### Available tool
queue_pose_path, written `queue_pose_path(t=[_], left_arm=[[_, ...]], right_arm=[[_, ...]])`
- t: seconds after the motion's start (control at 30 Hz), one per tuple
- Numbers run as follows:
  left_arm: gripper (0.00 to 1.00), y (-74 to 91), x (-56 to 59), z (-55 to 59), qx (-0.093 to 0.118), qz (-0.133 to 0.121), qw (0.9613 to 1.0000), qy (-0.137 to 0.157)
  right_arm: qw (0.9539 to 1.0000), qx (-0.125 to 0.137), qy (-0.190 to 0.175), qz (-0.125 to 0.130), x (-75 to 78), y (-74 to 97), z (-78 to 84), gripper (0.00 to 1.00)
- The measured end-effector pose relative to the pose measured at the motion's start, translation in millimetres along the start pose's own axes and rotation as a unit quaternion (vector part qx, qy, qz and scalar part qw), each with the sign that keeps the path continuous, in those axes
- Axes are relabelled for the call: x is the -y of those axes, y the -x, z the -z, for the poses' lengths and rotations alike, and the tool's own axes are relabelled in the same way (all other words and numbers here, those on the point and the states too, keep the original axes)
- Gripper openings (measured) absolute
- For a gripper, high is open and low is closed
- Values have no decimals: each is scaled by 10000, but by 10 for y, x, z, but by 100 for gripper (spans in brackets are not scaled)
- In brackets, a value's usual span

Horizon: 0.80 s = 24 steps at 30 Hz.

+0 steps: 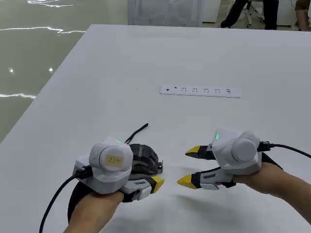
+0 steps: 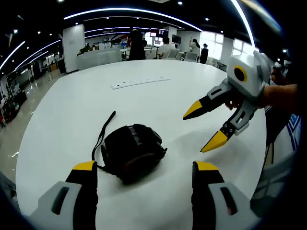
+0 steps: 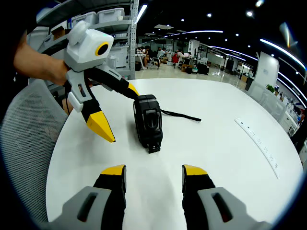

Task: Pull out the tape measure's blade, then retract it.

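Left gripper (image 1: 156, 175) just left of the tape measure (image 1: 143, 158), fingers (image 2: 85, 187) spread wide open, gripping nothing; one tip either side of the case, far tip just beside it, contact unclear. Black tape measure rests on the white bench (image 1: 146, 63), thin black strap (image 1: 137, 132) trailing off behind it. Right gripper (image 1: 183, 167) near the tape measure on its right, apart from it, fingers also open and empty, yellow tips pointing at the case. White power strip (image 1: 200, 91) lies well beyond the tape measure, further back and to the right
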<state>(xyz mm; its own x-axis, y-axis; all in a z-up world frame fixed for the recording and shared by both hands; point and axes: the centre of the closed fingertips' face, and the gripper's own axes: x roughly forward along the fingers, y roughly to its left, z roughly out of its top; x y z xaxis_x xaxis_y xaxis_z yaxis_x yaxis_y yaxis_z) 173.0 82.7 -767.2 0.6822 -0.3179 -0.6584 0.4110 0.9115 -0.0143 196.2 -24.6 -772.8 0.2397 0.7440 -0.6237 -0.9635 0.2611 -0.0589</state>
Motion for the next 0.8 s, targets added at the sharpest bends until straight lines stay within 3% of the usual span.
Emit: queue_pose_path(t=[0.23, 0.4, 0.63, 0.7, 0.8], left_arm=[[83, 89, 107, 8, -83, 297, 9993, -221], [87, 166, 139, -19, -30, 447, 9981, -432], [89, 268, 142, -88, 64, 530, 9973, -500], [91, 236, 57, -46, 71, 537, 9973, -505], [95, 295, 88, -62, 96, 564, 9970, -518]], right_arm=[[9991, 57, -285, 297, 10, 176, 49, 53], [9976, 111, -478, 491, 4, 324, 81, 55], [9947, 123, -704, 740, 7, 494, 153, 61], [9942, 110, -743, 766, -16, 542, 170, 62], [9934, 113, -758, 855, -26, 617, 188, 64]])
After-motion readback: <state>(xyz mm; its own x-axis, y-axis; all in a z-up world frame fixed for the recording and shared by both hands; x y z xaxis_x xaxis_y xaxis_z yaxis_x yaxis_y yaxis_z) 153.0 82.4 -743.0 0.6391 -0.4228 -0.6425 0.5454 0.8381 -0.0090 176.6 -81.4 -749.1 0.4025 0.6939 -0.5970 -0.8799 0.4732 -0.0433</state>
